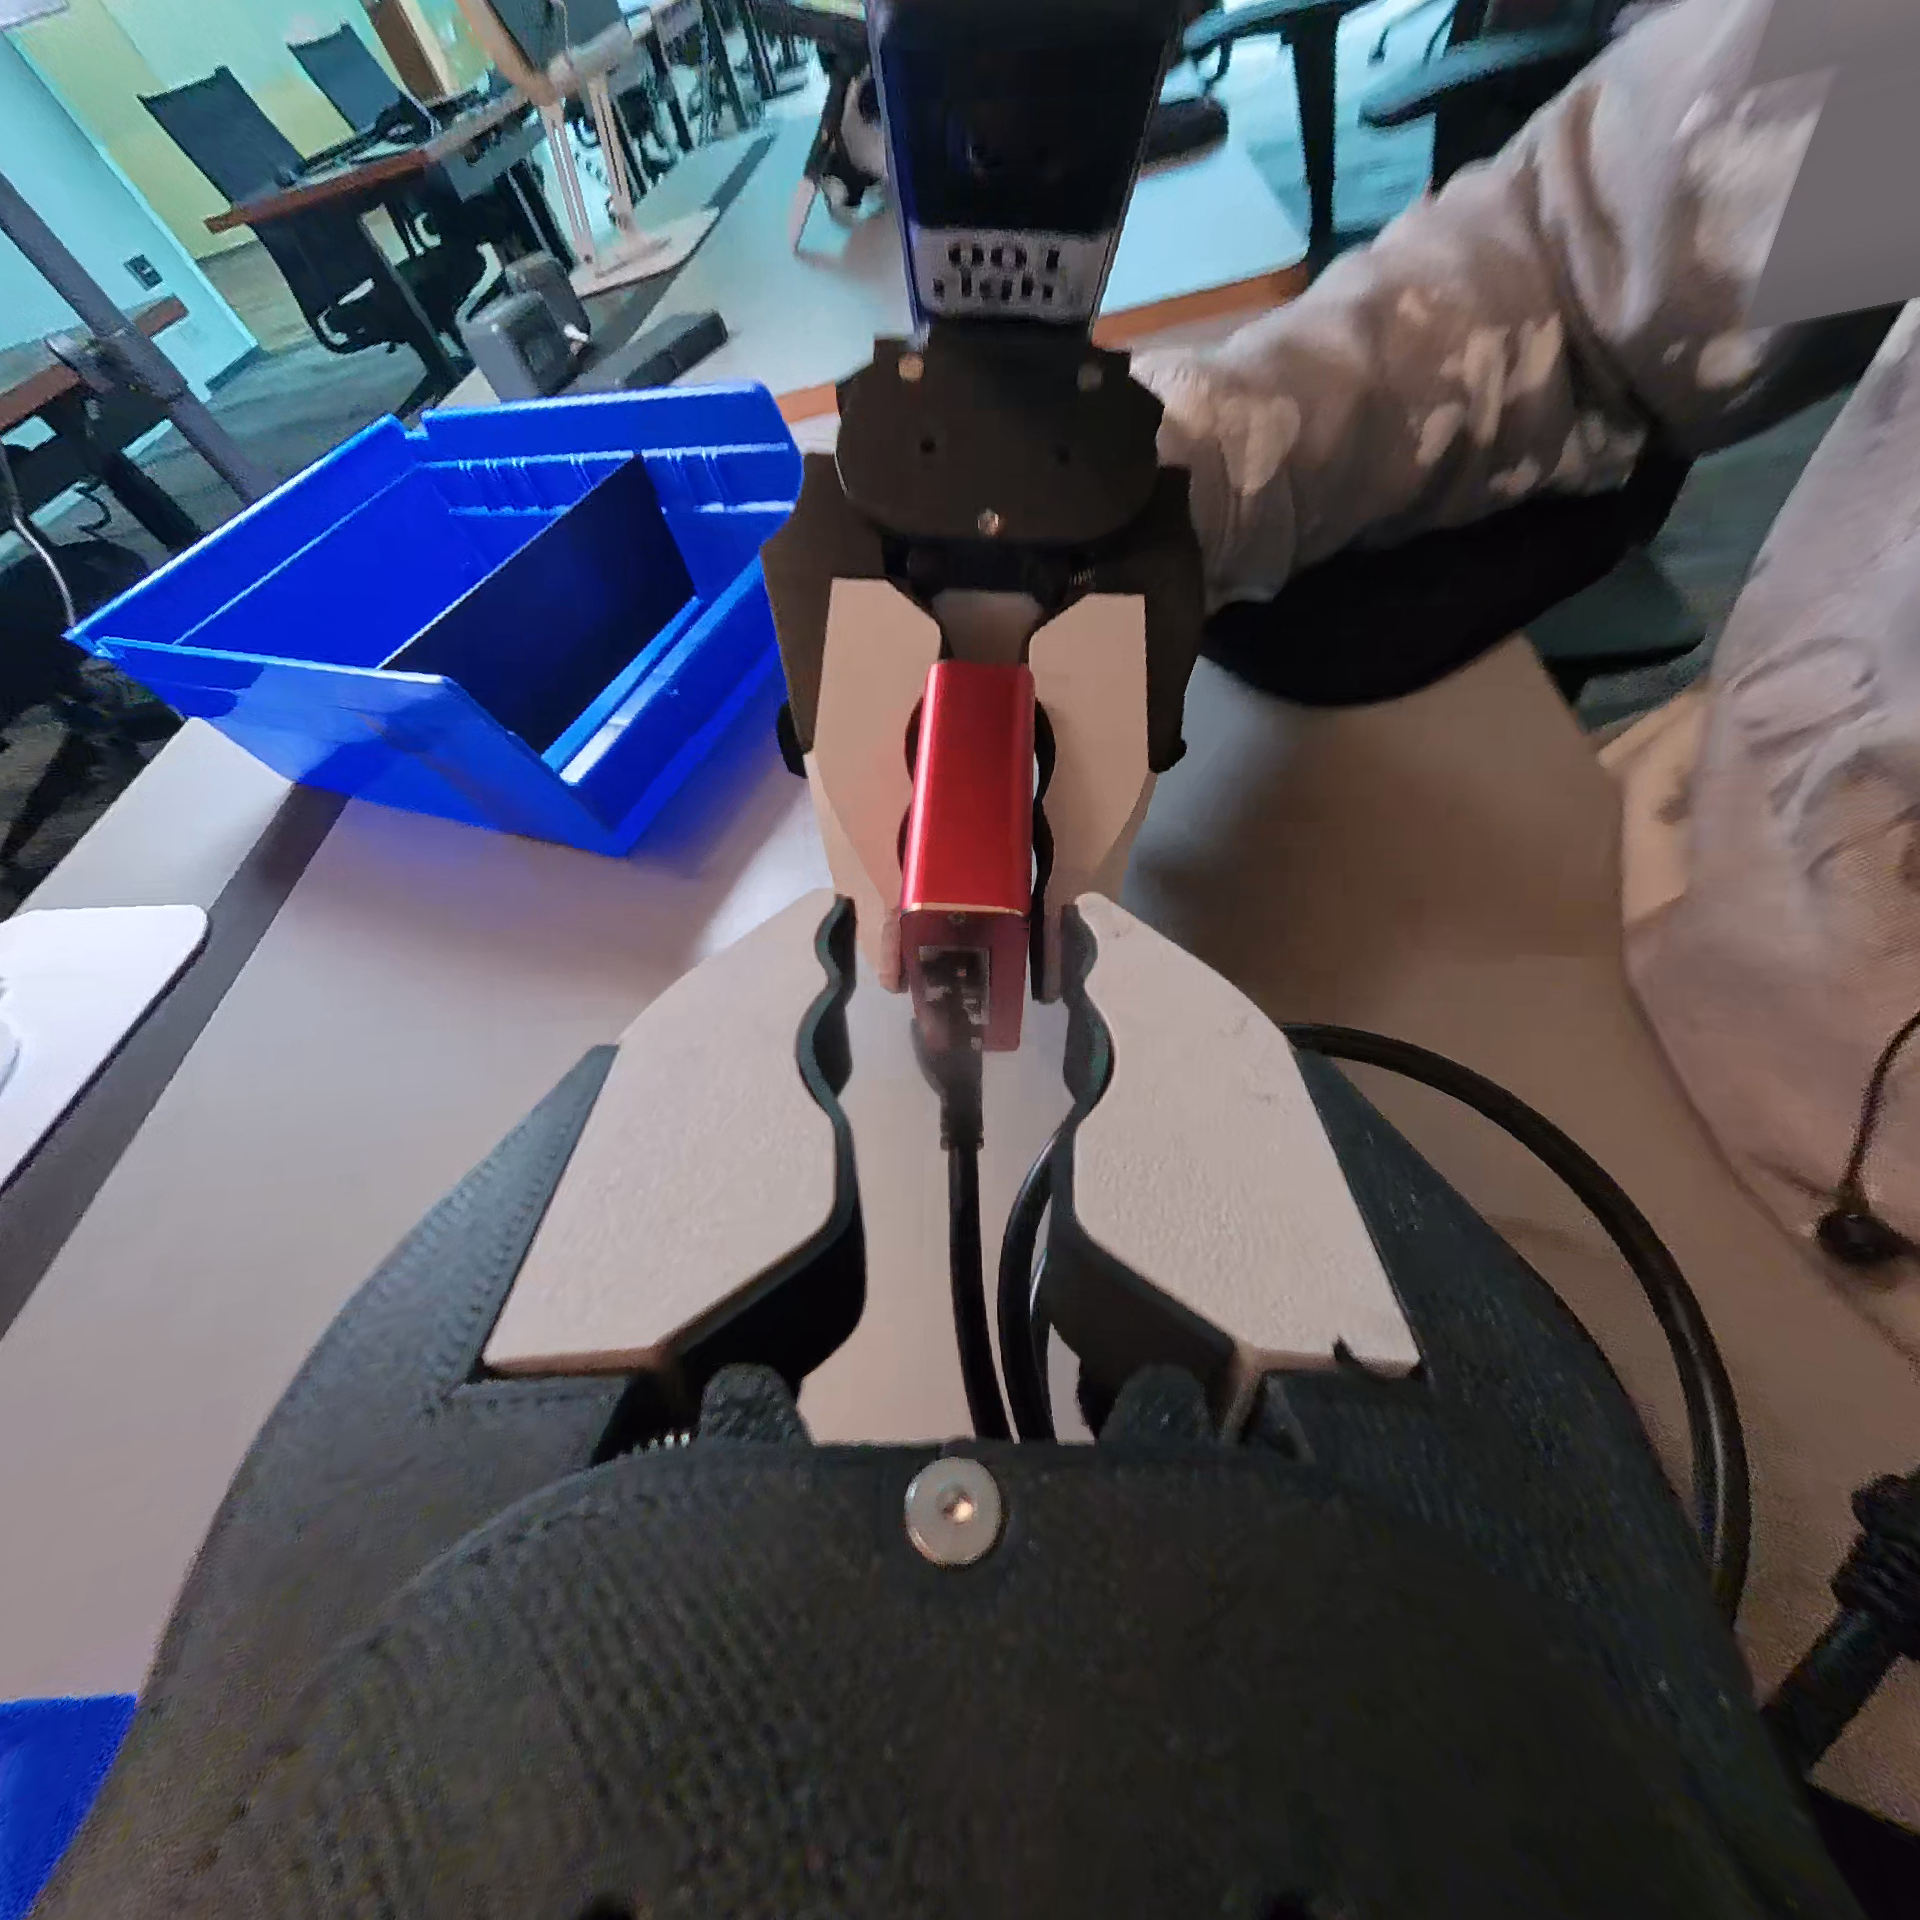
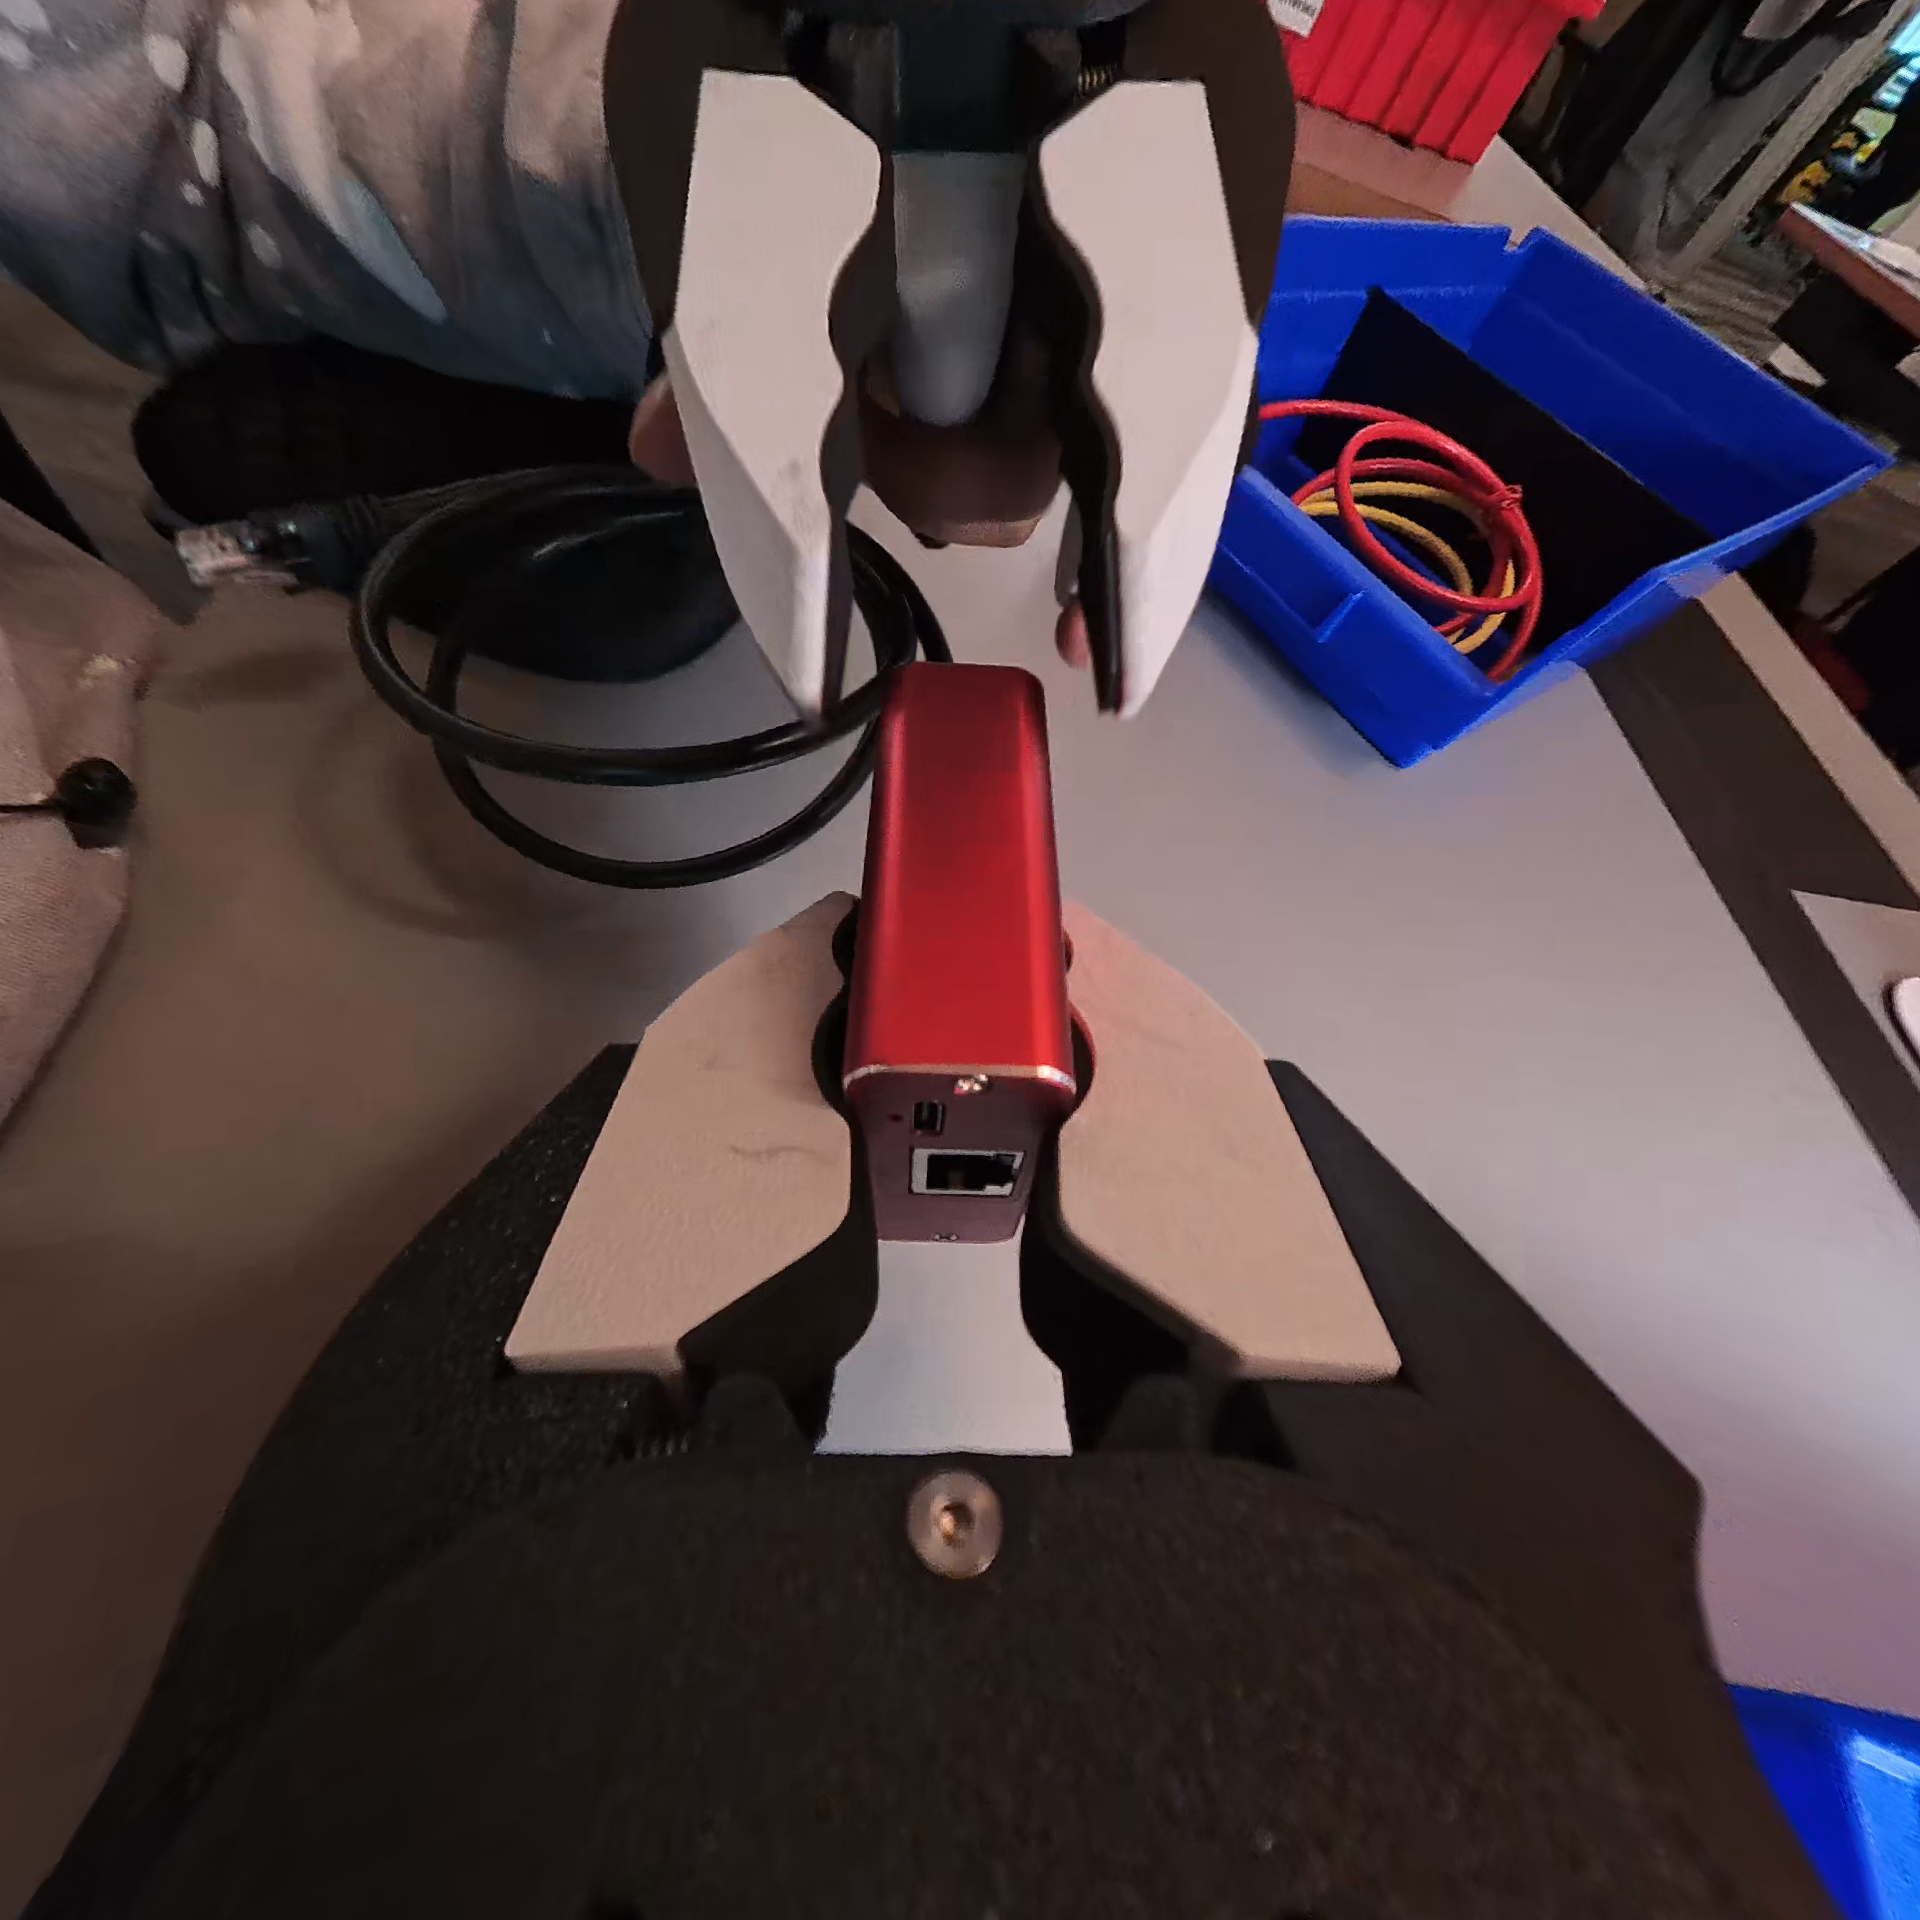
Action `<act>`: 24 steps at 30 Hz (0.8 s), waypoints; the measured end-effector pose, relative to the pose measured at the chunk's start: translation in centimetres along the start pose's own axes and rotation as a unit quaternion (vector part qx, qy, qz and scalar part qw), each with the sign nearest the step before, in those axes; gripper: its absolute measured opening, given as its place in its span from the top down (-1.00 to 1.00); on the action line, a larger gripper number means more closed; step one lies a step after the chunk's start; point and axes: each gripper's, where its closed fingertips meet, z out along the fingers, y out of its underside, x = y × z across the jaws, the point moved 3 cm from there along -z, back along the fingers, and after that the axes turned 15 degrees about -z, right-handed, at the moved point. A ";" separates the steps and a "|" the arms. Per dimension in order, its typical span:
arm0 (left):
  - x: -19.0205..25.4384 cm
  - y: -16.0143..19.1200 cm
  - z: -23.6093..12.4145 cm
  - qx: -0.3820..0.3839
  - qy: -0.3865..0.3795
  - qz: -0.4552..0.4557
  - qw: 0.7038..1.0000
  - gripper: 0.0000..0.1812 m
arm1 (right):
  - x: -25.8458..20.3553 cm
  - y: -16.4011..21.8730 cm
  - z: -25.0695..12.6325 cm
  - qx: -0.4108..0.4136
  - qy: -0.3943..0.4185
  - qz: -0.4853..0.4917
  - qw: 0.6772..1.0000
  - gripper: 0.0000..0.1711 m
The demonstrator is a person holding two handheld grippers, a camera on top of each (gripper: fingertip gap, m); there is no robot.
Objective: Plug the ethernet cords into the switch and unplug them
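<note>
right gripper point(image 2: 951, 1081) pinches the red switch point(image 2: 961, 935) by its sides above the table point(image 2: 1403, 1039).
left gripper point(image 1: 961, 997), its fingers spread, faces the switch's far end, where a black ethernet cord point(image 1: 971, 1226) sits plugged in; red and yellow cords point(image 2: 1444, 540) lie coiled in the blue bin point(image 2: 1558, 312).

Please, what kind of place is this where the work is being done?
Most likely an open office or lab. The work is on a pale table, and behind it stand rows of desks with black office chairs. Blue storage bins sit on the table; one holds coiled cables.
</note>
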 end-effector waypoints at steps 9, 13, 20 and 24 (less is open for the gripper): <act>-6.3 -2.1 -6.1 0.182 -0.055 -0.133 0.973 0.59 | 1.6 -1.9 -2.3 0.107 0.005 0.070 0.992 0.66; -9.6 -1.0 -8.3 0.198 -0.145 -0.147 0.958 0.61 | 2.4 -3.1 -3.8 0.164 0.010 0.094 0.982 0.66; -13.8 0.1 -14.7 0.142 -0.296 -0.153 0.932 0.60 | 4.0 -3.4 -7.4 0.212 0.047 0.123 0.968 0.65; -17.1 1.8 -18.9 0.059 -0.360 -0.187 0.912 0.60 | 3.9 -2.0 -8.9 0.214 0.064 0.142 0.964 0.65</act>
